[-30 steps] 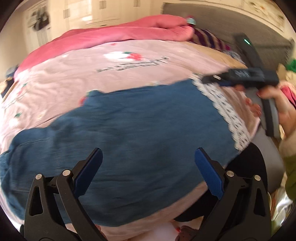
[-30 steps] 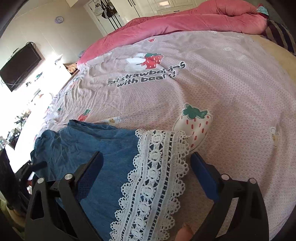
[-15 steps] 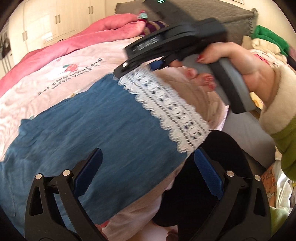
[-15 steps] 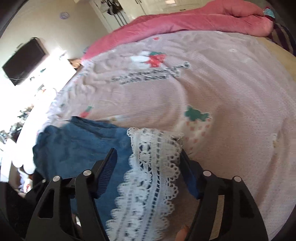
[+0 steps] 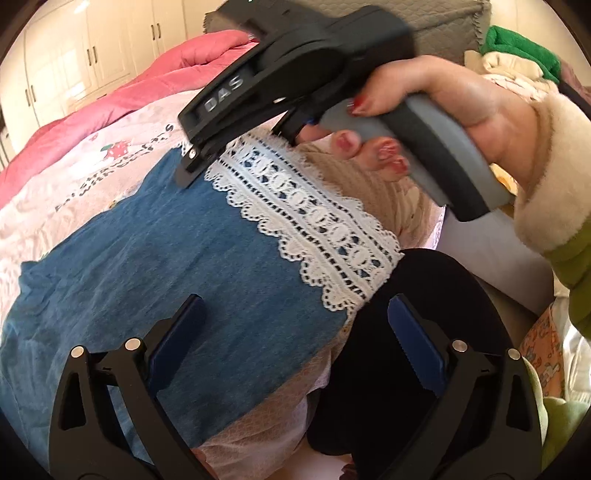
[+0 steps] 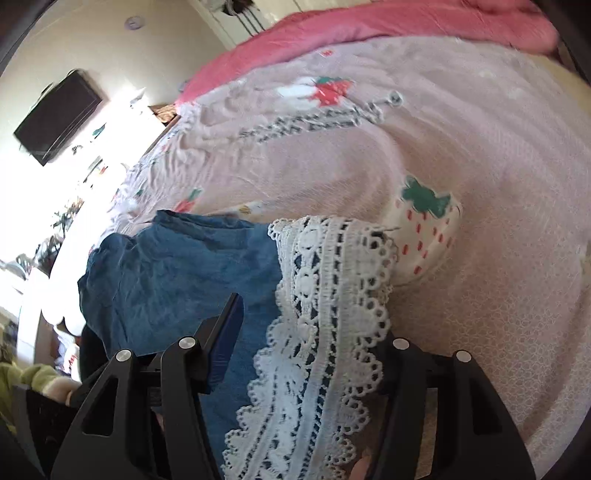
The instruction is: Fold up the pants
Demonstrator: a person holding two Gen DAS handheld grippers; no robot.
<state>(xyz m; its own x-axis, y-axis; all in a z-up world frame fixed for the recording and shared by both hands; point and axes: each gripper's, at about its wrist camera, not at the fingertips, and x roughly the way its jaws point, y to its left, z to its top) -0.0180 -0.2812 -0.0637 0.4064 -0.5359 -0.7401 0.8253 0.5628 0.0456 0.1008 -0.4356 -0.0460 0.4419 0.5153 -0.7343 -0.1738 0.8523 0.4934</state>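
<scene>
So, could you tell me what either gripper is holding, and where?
The right gripper pinches the pants by their lace hem; the left gripper is open, holding nothing.

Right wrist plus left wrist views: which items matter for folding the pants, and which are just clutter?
In the job:
- blue pants
- lace hem, between the right gripper's fingers
- right gripper, closing on that hem
- left gripper, open over the pants
- strawberry bedsheet, the work surface

Lying about:
- pink duvet
- wall TV
- green and cream clothes
</scene>
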